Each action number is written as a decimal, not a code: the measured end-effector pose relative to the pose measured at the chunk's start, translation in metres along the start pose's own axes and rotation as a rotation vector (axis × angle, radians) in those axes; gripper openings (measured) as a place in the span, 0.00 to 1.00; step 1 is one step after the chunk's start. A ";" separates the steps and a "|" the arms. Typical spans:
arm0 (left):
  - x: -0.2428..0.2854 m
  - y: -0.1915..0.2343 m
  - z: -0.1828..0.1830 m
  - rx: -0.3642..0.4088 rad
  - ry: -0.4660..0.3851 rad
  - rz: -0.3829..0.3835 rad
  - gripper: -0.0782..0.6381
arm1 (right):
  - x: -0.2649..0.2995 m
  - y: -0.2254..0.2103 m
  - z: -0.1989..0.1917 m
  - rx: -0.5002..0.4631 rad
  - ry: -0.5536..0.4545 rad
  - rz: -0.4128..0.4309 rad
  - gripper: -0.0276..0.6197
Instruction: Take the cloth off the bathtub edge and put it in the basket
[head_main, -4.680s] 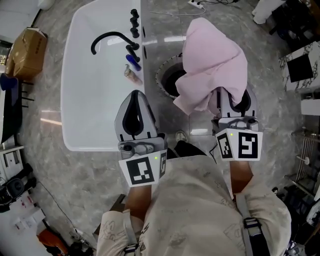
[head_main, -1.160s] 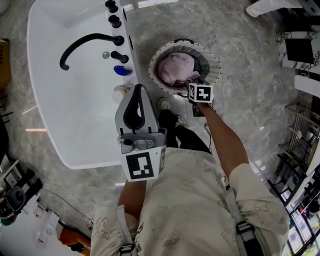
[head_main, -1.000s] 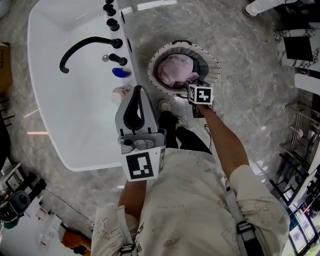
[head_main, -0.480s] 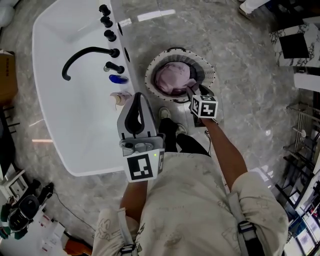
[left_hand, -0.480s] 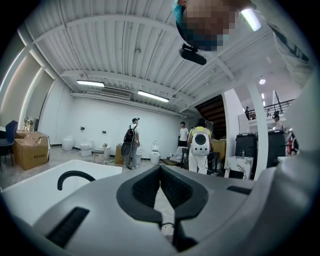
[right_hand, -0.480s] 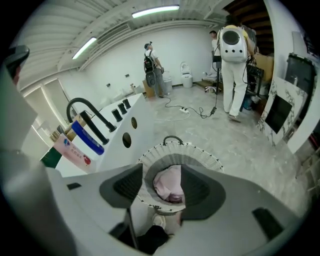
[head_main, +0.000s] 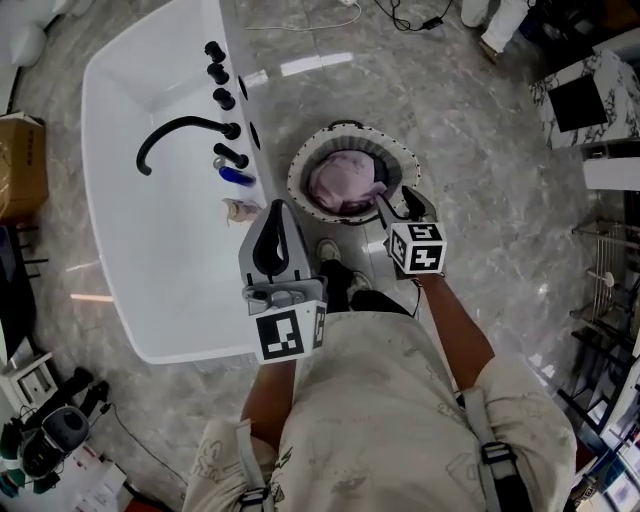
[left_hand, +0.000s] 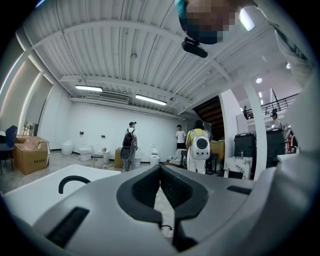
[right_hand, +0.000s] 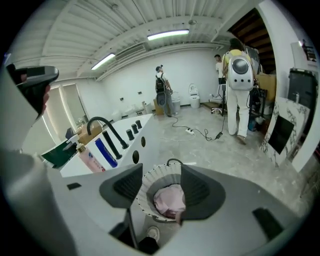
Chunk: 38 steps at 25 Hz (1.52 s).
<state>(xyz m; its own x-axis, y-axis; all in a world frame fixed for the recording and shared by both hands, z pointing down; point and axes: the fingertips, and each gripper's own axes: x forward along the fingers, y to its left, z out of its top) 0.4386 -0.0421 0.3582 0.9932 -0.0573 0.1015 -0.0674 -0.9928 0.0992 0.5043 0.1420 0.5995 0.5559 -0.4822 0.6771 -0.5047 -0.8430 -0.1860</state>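
Head view: found the cloth (head_main: 345, 182) bunched inside the basket (head_main: 297, 160), on the floor just beside the bathtub (head_main: 150, 280) and off its edge. Placed the right gripper (head_main: 399, 204) near the basket's near rim, apart from the cloth, with the cloth up and left of it in frame. Placed the left gripper (head_main: 274, 212) over the tub's rim, farther from the cloth than the right.

Left gripper view: read the left gripper (left_hand: 160, 169) as closed, pads together, nothing pinched. Aimed roughly level across the room, past the tub; no basket or cloth seen here.

Right gripper view: read the right gripper (right_hand: 161, 190) as open, jaws well apart, empty. Saw basket (right_hand: 148, 178) and cloth (right_hand: 169, 198) framed in the gap, ahead and below, not touching either jaw. Logged the cloth as a crumpled lump: no long axis, no pointing direction to pick out.

Judged the drop done; would need only to clear the right hand away from the rim
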 end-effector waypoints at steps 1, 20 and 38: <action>-0.002 -0.003 0.002 0.003 -0.002 0.000 0.11 | -0.008 0.000 0.006 -0.017 -0.018 0.001 0.39; -0.031 -0.017 0.060 0.061 -0.119 0.021 0.11 | -0.171 0.025 0.176 -0.194 -0.514 -0.025 0.40; -0.025 -0.021 0.154 0.082 -0.241 -0.006 0.11 | -0.290 0.052 0.294 -0.310 -0.879 -0.088 0.41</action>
<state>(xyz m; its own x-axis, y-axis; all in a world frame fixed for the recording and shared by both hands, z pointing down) 0.4298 -0.0361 0.2010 0.9882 -0.0650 -0.1386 -0.0632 -0.9978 0.0174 0.5111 0.1684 0.1840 0.8367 -0.5333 -0.1247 -0.5202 -0.8450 0.1239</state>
